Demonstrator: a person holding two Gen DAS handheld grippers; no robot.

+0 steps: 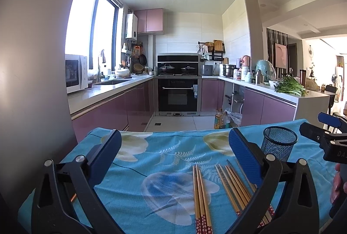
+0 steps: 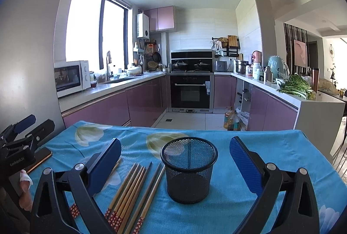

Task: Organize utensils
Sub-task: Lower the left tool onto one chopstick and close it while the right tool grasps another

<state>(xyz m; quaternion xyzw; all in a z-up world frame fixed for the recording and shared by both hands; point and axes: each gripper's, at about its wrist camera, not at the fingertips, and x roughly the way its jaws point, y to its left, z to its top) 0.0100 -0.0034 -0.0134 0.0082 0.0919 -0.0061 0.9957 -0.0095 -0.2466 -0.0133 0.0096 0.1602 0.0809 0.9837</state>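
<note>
Several wooden chopsticks (image 1: 233,185) with red patterned ends lie on the blue floral tablecloth (image 1: 151,160), and one pair (image 1: 200,195) lies slightly apart to their left. My left gripper (image 1: 174,147) hovers open above them, holding nothing. A black mesh cup (image 2: 188,171) stands upright and empty just right of the chopsticks (image 2: 132,186). Low over the cloth, my right gripper (image 2: 175,143) is open, with the cup between its blue fingers (image 2: 243,158). Each gripper also shows in the other's view: the right gripper (image 1: 315,123) beside the cup (image 1: 278,143), and the left gripper (image 2: 36,123) at the far left.
A phone (image 2: 41,159) lies at the table's left edge under the left gripper. Beyond the table's far edge is kitchen floor with oil bottles (image 2: 231,120), purple cabinets and an oven (image 2: 189,90). A person's hand (image 2: 25,188) holds the left gripper.
</note>
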